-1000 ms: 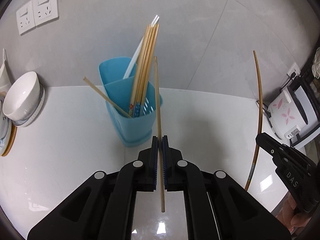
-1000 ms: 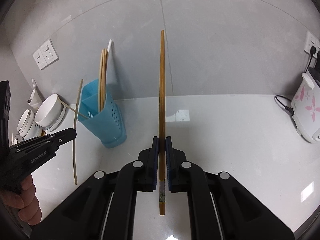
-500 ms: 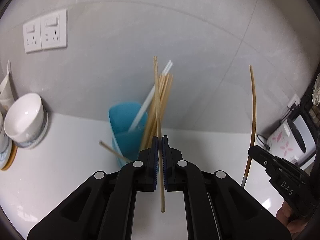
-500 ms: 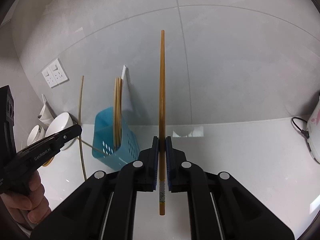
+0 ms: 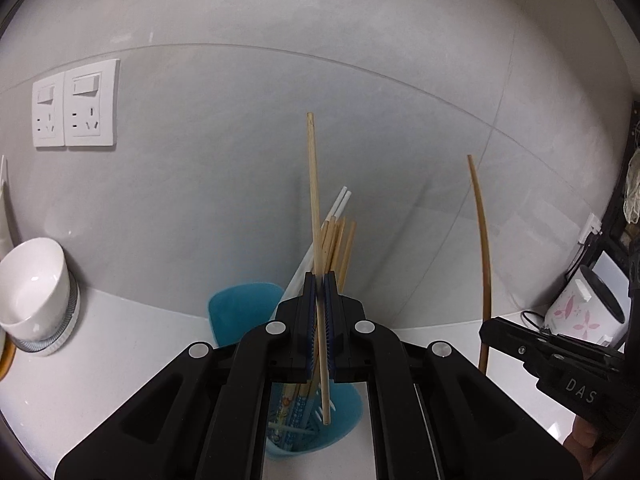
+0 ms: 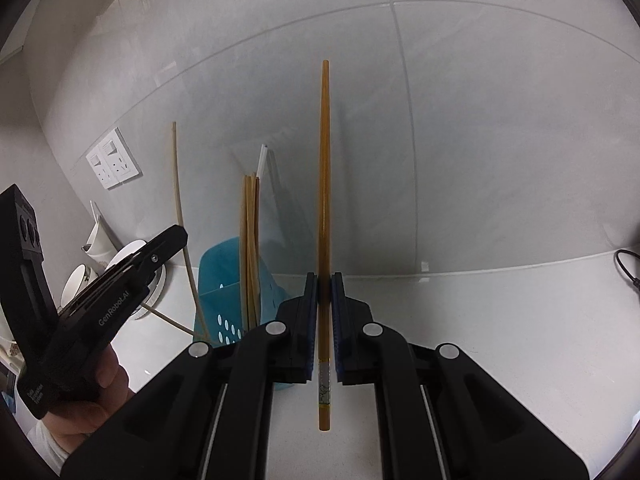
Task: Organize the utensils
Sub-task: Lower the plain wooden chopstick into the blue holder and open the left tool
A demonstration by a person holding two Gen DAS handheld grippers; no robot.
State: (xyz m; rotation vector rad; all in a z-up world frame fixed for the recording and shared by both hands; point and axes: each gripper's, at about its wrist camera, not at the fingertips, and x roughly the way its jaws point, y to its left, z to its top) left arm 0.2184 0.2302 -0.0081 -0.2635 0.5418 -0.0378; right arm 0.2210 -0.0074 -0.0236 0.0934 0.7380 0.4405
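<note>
My left gripper [image 5: 319,280] is shut on a pale wooden chopstick [image 5: 313,184] held upright, its lower end just above the blue utensil holder [image 5: 240,312] below. The holder has several wooden chopsticks [image 5: 340,244] and white ones standing in it. My right gripper [image 6: 325,280] is shut on a darker brown chopstick [image 6: 324,184], held upright to the right of the holder [image 6: 224,276]. The left gripper [image 6: 132,276] shows in the right wrist view at the left. The right gripper [image 5: 560,360] shows in the left wrist view at the right.
White bowls [image 5: 32,288] are stacked at the left on the white counter [image 5: 120,352]. Wall sockets [image 5: 76,108] sit on the grey tiled wall. A white rice cooker [image 5: 588,312] with a cord stands at the right. One chopstick [image 6: 168,318] leans out of the holder's side.
My left gripper has moved forward and up over the blue holder, which now lies beneath the jaws. My right gripper has also come closer to the holder, tilting upward.
</note>
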